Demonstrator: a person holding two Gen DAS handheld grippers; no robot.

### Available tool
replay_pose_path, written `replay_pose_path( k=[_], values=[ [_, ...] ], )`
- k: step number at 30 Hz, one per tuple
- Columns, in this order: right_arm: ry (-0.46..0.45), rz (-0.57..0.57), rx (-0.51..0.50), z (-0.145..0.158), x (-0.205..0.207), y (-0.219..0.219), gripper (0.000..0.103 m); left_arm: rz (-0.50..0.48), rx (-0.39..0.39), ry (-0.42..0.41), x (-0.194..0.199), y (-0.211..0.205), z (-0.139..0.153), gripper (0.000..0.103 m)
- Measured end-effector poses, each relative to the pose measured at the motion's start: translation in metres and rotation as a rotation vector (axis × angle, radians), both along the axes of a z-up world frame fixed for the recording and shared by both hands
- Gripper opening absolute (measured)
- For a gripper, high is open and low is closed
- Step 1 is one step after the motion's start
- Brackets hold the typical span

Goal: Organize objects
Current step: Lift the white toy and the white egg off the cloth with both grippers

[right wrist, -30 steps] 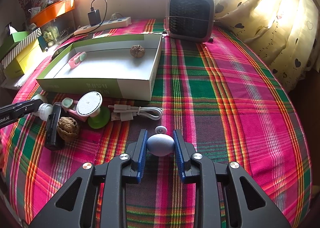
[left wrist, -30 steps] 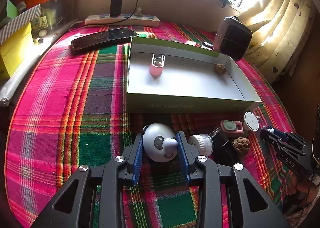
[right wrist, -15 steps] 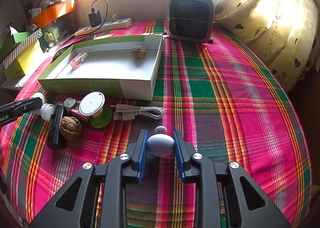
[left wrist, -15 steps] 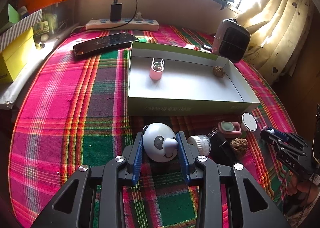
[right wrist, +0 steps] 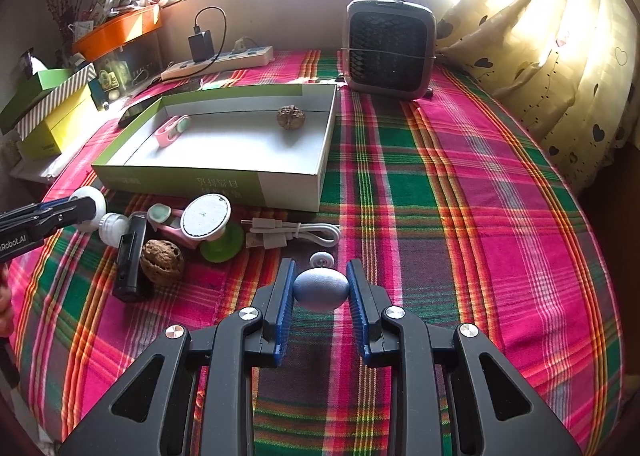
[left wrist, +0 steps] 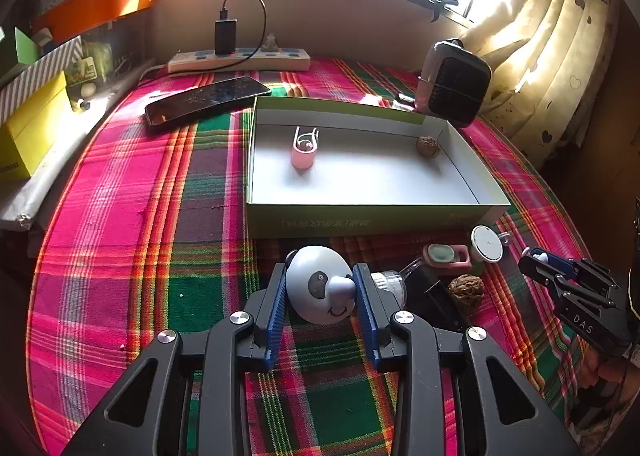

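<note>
The left wrist view alone shows the phone [left wrist: 206, 99] lying flat on the plaid cloth [left wrist: 132, 191] just beyond the box's far left corner, and the panda's painted face. The right wrist view alone shows the white cable [right wrist: 296, 234] coiled in front of the box, a small white disc [right wrist: 322, 260] just beyond the egg, and the green base under the round white pad [right wrist: 205, 216].

The left gripper [left wrist: 320, 292] is clenched on the panda toy [left wrist: 318, 284], a smooth white dome, both blue ribbed pads pressing its sides. The right gripper [right wrist: 320, 290] grasps a matte blue-grey egg [right wrist: 320, 290] the same way, low over the cloth-covered tabletop.

The shallow cardboard box [left wrist: 360, 215], green outside and white inside, lies open ahead of both. Inside it are a pink clip [left wrist: 304, 151] near the far left and a wrinkled walnut [left wrist: 427, 144] at the far right corner.

Between the grippers, in front of the box, a cluster crowds together: a white cap [right wrist: 113, 227], a black block [right wrist: 130, 260], a second walnut [right wrist: 161, 263] touching it, and a pink case [left wrist: 444, 256]. A dark-grilled heater [right wrist: 390, 49] stands behind the box, a power strip [left wrist: 240, 61] along the wall.
</note>
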State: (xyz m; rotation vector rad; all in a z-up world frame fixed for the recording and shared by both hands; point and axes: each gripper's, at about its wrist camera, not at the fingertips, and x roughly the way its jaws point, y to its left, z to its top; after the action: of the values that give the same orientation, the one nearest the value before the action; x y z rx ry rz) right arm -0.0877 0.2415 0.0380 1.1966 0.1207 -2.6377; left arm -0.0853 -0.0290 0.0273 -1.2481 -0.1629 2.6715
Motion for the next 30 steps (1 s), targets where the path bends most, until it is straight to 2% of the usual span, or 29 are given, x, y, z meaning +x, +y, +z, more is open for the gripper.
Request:
replay_pose_path(
  k=[17,30],
  values=[
    [0.035,0.05,-0.061,0.02,-0.002,-0.008,0.027,-0.029,-0.002,0.027,0.0,0.007,0.015,0.03],
    [0.064,0.119,-0.083,0.038,-0.025,-0.029,0.027,-0.05,0.003,0.038,-0.016,0.014,0.024,0.03]
  ],
)
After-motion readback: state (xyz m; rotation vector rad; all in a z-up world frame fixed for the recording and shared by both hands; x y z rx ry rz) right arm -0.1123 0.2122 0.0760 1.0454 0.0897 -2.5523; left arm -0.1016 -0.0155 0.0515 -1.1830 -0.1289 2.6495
